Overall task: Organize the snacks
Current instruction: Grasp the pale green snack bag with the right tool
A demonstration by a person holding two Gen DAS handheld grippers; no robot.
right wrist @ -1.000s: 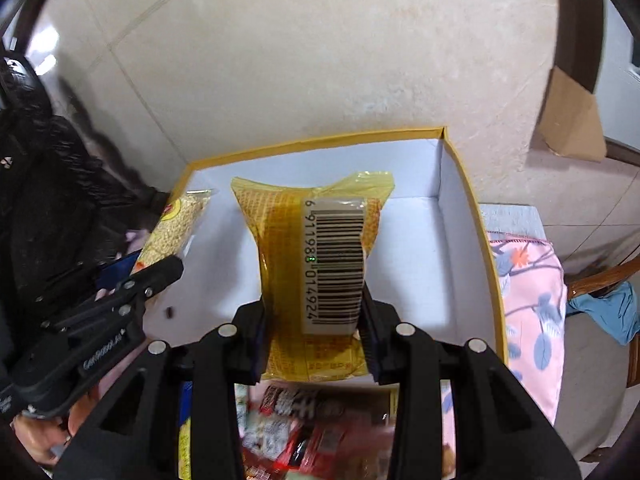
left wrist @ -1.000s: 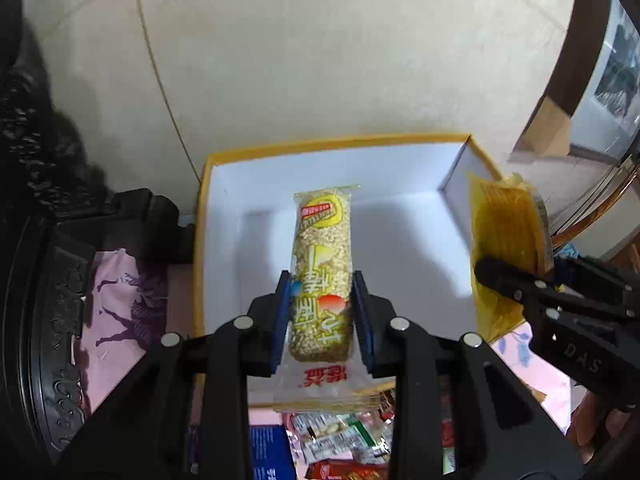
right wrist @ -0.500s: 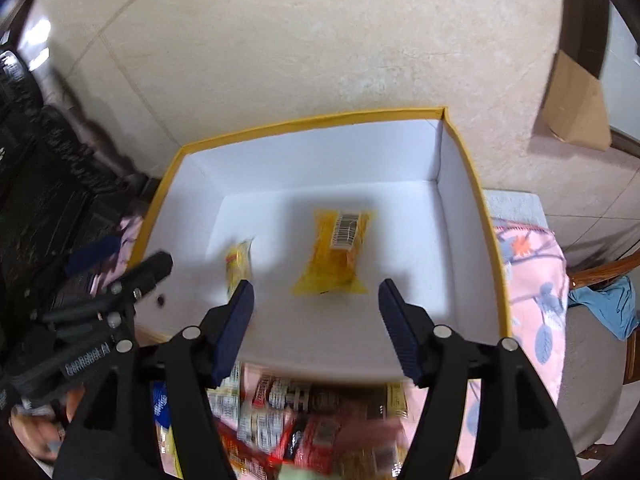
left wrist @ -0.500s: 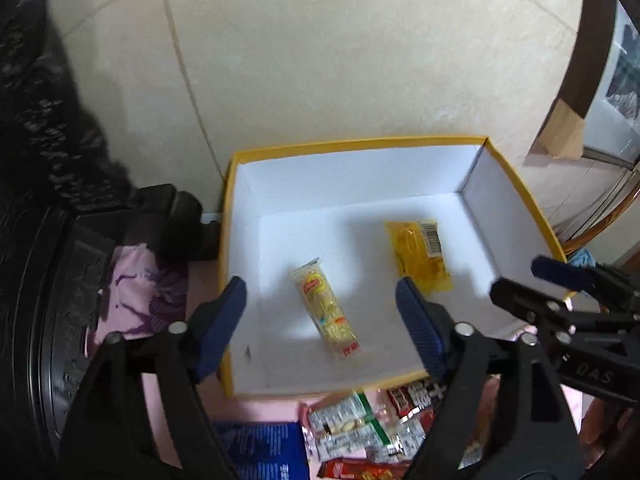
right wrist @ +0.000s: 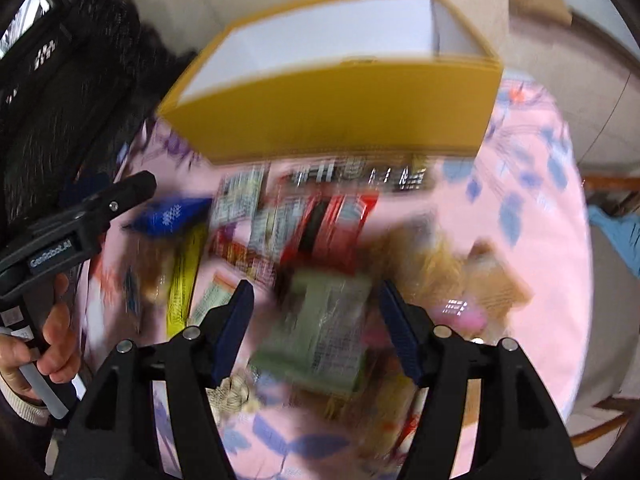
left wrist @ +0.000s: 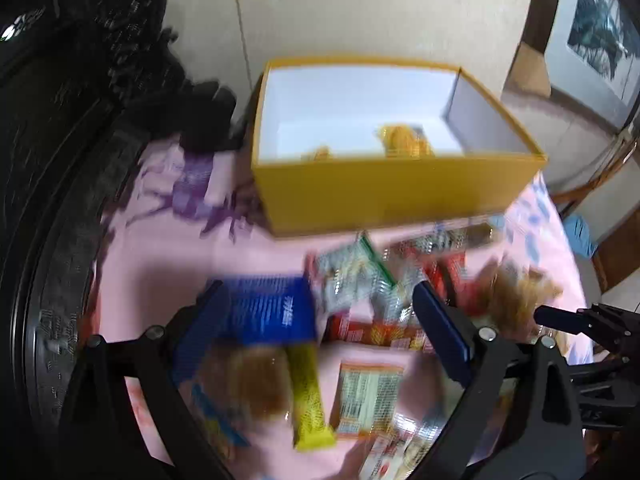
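Observation:
A yellow box (left wrist: 392,196) with a white inside stands at the far side of the pink cloth; it also shows in the right wrist view (right wrist: 340,108). Two yellow snack packs (left wrist: 404,142) lie inside it. My left gripper (left wrist: 320,320) is open and empty above a blurred pile of snacks, with a blue box (left wrist: 272,308) and a yellow bar (left wrist: 310,396) between its fingers. My right gripper (right wrist: 316,316) is open and empty above a green packet (right wrist: 320,332) and red packets (right wrist: 324,224).
A pink flowered cloth (right wrist: 536,264) covers the table. Black carved furniture (left wrist: 52,120) stands at the left. A tiled floor and a wooden chair (right wrist: 612,196) lie beyond the table's right edge. The other gripper shows at the right edge of the left wrist view (left wrist: 588,320).
Both grippers let go of their snacks into the box, opened, and have pulled back and down over the snack pile on the cloth. The view is motion-blurred.

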